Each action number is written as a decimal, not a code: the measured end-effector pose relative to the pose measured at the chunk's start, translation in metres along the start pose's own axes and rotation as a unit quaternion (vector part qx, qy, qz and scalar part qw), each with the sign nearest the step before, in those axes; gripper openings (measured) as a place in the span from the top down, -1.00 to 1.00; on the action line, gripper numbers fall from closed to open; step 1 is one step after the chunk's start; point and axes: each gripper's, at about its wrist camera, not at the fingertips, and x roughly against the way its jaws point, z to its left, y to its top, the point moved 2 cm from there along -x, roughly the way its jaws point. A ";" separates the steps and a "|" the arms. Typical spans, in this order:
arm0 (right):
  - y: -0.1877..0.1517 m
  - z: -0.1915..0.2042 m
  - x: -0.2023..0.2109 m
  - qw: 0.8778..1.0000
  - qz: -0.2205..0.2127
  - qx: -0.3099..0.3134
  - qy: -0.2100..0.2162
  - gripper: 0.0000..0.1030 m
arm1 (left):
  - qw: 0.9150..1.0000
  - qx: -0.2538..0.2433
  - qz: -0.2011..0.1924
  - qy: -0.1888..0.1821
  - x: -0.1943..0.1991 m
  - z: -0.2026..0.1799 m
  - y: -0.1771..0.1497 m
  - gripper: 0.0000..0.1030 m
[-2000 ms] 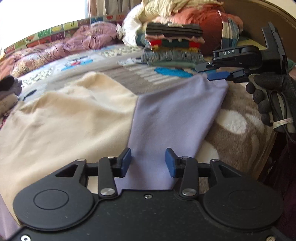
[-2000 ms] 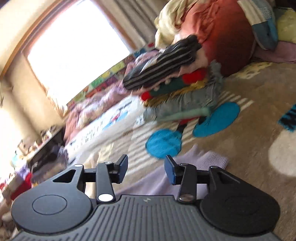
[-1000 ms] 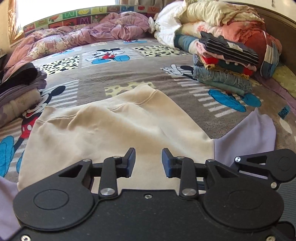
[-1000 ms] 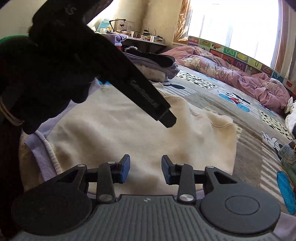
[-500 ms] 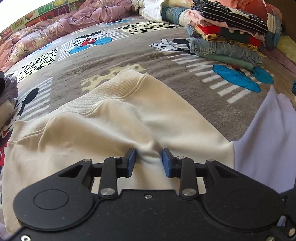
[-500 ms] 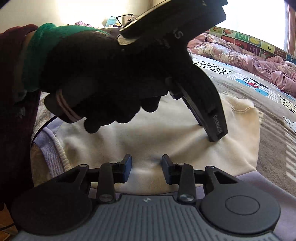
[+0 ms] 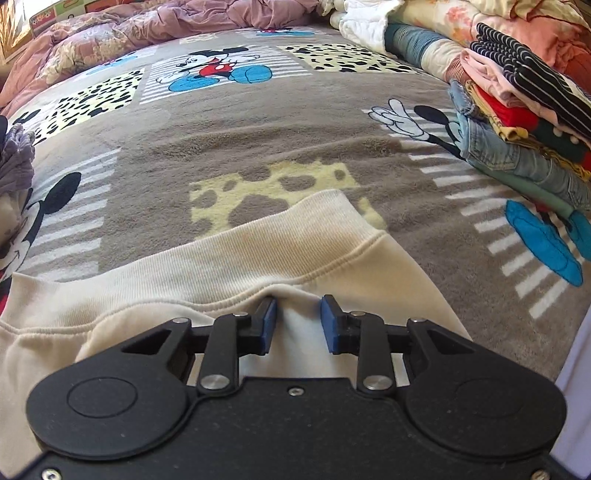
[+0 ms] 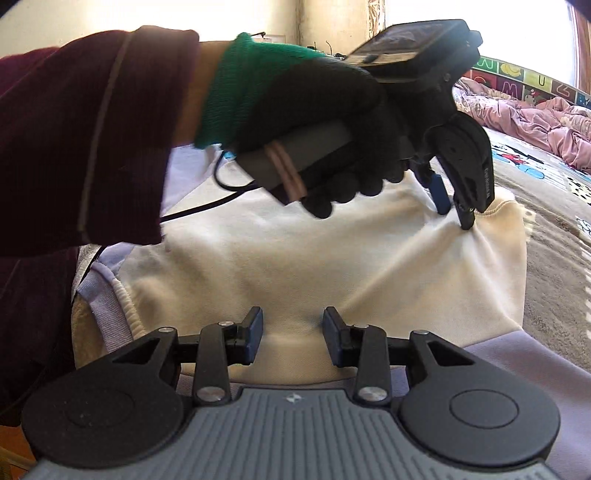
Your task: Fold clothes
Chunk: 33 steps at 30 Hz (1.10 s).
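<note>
- Two grippers are pressed down onto a cream sweatshirt [image 7: 229,258] spread on a cartoon-print blanket [image 7: 258,122].
- At the bottom centre of the left wrist view, the left gripper [image 7: 296,322] is seen with its jaws parted and a raised ridge of cream cloth lying between the blue pads [image 7: 268,325]; nothing is clamped yet.
- In the upper half of the right wrist view, the same left gripper [image 8: 452,206] is held by a black-gloved hand [image 8: 325,122] with a green cuff and a dark red sleeve [image 8: 92,140]; it is tilted steeply downward, tips touching the cloth near the ribbed hem [image 8: 513,236].
- The right gripper [image 8: 293,339] is shown at the bottom centre, likewise released, its fingers [image 8: 255,334] resting on the cream cloth beside a lilac panel [image 8: 517,354].
- The ribbed hem [image 7: 280,236] is seen running from lower left to centre right of the left wrist view, so the garment's long axis appears to run back toward the cameras.
- Open blanket is left beyond the hem, across the middle and upper part of the frame.
- Room is bounded at the right edge by a stack of folded clothes [image 7: 524,122], at the left edge by a grey pile [image 7: 14,162], and along the top by a crumpled pink quilt [image 7: 166,26].
</note>
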 end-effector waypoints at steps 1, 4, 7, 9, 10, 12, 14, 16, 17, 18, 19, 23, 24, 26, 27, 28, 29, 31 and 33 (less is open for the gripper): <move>-0.001 0.001 0.001 1.000 -0.001 -0.001 0.001 0.26 | 1.000 0.004 -0.002 -0.001 0.000 0.001 0.003 0.46; -0.006 0.007 0.006 1.000 -0.003 -0.005 0.005 0.25 | 0.999 0.038 -0.018 -0.002 0.009 0.010 0.013 0.46; -0.011 0.012 0.011 1.000 -0.005 -0.008 0.009 0.25 | 0.998 0.056 -0.027 -0.001 0.014 0.015 0.020 0.46; -0.013 0.016 0.014 1.000 -0.005 -0.008 0.009 0.25 | 0.998 0.043 -0.033 -0.012 0.020 0.007 0.022 0.46; -0.014 0.016 0.016 1.000 -0.005 -0.008 0.009 0.25 | 0.999 0.034 -0.034 -0.017 0.021 0.002 0.022 0.46; -0.014 0.016 0.017 1.000 -0.005 -0.008 0.008 0.25 | 0.999 0.015 -0.025 -0.020 0.016 -0.009 0.023 0.46; -0.013 0.016 0.018 1.000 -0.005 -0.007 0.008 0.25 | 1.000 0.004 -0.011 -0.018 0.000 -0.020 0.025 0.46; -0.014 0.018 0.020 1.000 -0.006 -0.009 0.008 0.25 | 1.000 -0.002 0.001 -0.017 -0.017 -0.028 0.028 0.46; -0.012 0.015 0.018 1.000 -0.006 -0.010 0.009 0.25 | 1.000 -0.003 0.003 -0.013 -0.024 -0.030 0.030 0.46; -0.009 0.009 0.015 1.000 -0.007 -0.011 0.009 0.25 | 1.000 -0.003 0.004 -0.010 -0.029 -0.032 0.032 0.46; -0.009 0.009 0.016 1.000 -0.008 -0.012 0.010 0.25 | 1.000 0.002 0.001 -0.012 -0.032 -0.032 0.034 0.46; -0.011 0.011 0.020 1.000 -0.011 -0.017 0.013 0.25 | 0.999 0.039 -0.003 -0.026 -0.038 -0.027 0.043 0.47; -0.012 0.012 0.022 1.000 -0.011 -0.017 0.013 0.25 | 0.998 0.046 -0.005 -0.030 -0.037 -0.025 0.045 0.46; -0.012 0.010 0.021 1.000 -0.013 -0.020 0.015 0.25 | 0.998 0.051 -0.015 -0.035 -0.027 -0.020 0.046 0.44; -0.012 0.011 0.022 1.000 -0.013 -0.020 0.015 0.25 | 0.998 0.053 -0.020 -0.037 -0.022 -0.017 0.046 0.44; -0.013 0.012 0.023 1.000 -0.014 -0.019 0.015 0.25 | 0.997 0.055 -0.025 -0.040 -0.017 -0.015 0.047 0.44; -0.014 0.013 0.024 1.000 -0.014 -0.019 0.014 0.25 | 0.997 0.057 -0.030 -0.042 -0.012 -0.012 0.047 0.44; -0.015 0.014 0.027 1.000 -0.015 -0.019 0.014 0.25 | 0.996 0.062 -0.041 -0.047 -0.002 -0.008 0.049 0.44; -0.014 0.013 0.027 1.000 -0.015 -0.018 0.013 0.25 | 0.995 0.066 -0.051 -0.053 0.008 -0.003 0.050 0.44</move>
